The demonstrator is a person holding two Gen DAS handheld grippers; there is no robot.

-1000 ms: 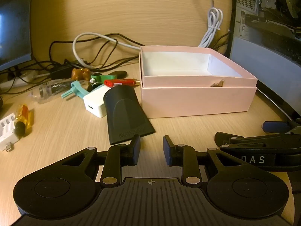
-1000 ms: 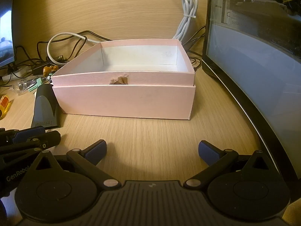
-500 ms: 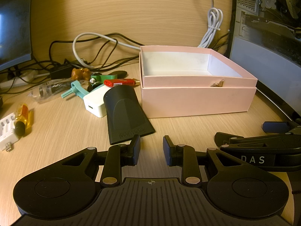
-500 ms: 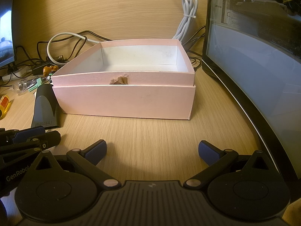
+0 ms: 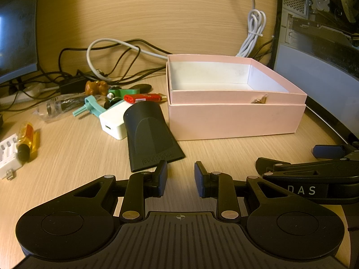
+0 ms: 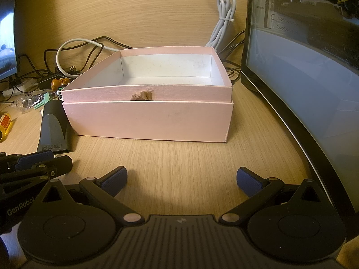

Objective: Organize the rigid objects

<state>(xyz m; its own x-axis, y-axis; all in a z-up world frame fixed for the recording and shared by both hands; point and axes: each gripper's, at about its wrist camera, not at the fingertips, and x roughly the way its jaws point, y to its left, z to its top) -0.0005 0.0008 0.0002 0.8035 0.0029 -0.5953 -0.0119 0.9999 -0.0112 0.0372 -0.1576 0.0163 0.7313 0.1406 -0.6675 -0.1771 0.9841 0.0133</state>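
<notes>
An open pink box (image 5: 235,121) stands on the wooden desk, seemingly empty inside; it also shows in the right wrist view (image 6: 148,121). A black hair-dryer nozzle (image 5: 150,136) lies left of it, also seen in the right wrist view (image 6: 53,130). Behind it lie a white charger (image 5: 113,121), a red lighter (image 5: 143,98), a teal plastic piece (image 5: 89,107), a green part (image 5: 119,93) and a brown figurine (image 5: 96,87). My left gripper (image 5: 180,178) is narrowly open and empty, just short of the nozzle. My right gripper (image 6: 181,180) is wide open and empty before the box.
A yellow-handled tool (image 5: 25,141) and a white block (image 5: 9,157) lie at far left. A clear bag (image 5: 56,107) and tangled cables (image 5: 116,60) sit behind. A monitor (image 6: 303,78) stands on the right, another screen (image 5: 15,27) on the left.
</notes>
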